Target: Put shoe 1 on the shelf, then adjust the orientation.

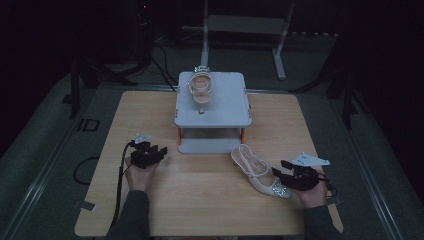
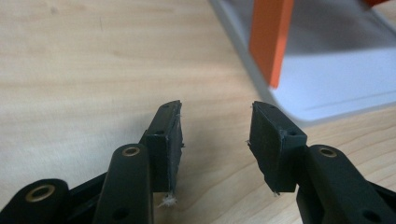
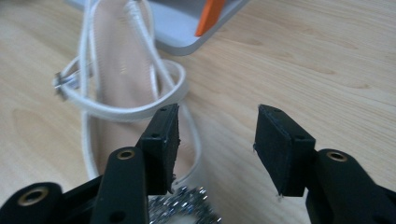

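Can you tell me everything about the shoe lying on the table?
The shoe on the table is a white strappy sandal with a pale pinkish insole, thin straps with a small buckle, and sparkly stones at the toe. It lies flat on the wooden table before the grey stand. The right tool hovers open at its toe.

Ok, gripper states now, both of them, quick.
Left gripper: open, nothing between its jaws, over bare table.
Right gripper: open, holding nothing, one jaw over the white sandal on the table.
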The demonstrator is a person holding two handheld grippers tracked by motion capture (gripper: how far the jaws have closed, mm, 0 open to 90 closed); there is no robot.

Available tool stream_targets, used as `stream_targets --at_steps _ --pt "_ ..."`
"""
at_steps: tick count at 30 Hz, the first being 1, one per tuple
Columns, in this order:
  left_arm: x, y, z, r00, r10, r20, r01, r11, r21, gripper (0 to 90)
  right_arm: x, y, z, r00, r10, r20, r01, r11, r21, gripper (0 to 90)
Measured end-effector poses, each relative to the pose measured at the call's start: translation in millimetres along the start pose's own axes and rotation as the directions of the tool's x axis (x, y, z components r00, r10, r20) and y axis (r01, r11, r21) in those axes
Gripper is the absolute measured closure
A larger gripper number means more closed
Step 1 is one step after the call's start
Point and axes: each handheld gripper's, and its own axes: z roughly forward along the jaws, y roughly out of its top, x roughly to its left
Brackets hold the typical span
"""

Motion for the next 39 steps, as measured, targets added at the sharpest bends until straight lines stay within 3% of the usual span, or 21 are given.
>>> stream_targets --at_steps 5,7,12,20,25,29,30,33,39 --pt "0.4 -5.0 1.0 0.9998 -0.012 -0.015 0.012 0.9994 -0.032 54.3 3.5 -3.5 -5.9 0.9999 -0.010 -0.013 0.010 0.9999 0.001 40.9" --pt "0.5 -4.9 2.2 0.9997 -0.010 -0.024 0.010 0.9998 -0.020 54.2 5.7 -5.5 -7.0 0.9994 -0.017 -0.030 0.018 0.9998 0.009 35.4" --pt "2.0 -4.5 2.5 0.9996 -0.021 -0.021 0.020 0.9996 -0.021 53.4 12.2 -11.6 -8.3 0.9983 -0.044 -0.037 0.045 0.9988 0.020 24.4" --pt "4.8 -4.6 2.0 0.9993 -0.038 -0.001 0.038 0.9990 -0.023 52.5 18.3 -17.9 -4.4 0.9960 -0.071 -0.055 0.074 0.9952 0.063 17.2" --pt "4.7 -4.6 2.0 0.9993 -0.036 -0.001 0.036 0.9991 -0.022 52.4 20.7 -21.1 -2.1 0.9960 -0.085 -0.030 0.087 0.9925 0.086 14.3" --pt "4.2 -4.8 2.1 0.9993 -0.036 0.001 0.036 0.9991 -0.023 52.0 22.5 -24.7 2.6 0.9929 -0.114 -0.034 0.118 0.9847 0.128 12.4" --pt "4.2 -4.8 2.0 0.9994 -0.034 0.003 0.034 0.9992 -0.022 52.0 23.2 -26.8 4.9 0.9907 -0.133 -0.031 0.136 0.9790 0.152 11.1" --pt "4.3 -4.9 2.0 0.9994 -0.035 0.007 0.035 0.9991 -0.022 52.0 21.3 -28.1 5.6 0.9907 -0.131 -0.039 0.135 0.9771 0.164 10.9" --pt "5.2 -5.0 1.9 0.9991 -0.040 0.016 0.040 0.9989 -0.023 52.0 10.9 -29.5 2.2 0.9902 -0.137 0.026 0.130 0.9755 0.177 10.9"
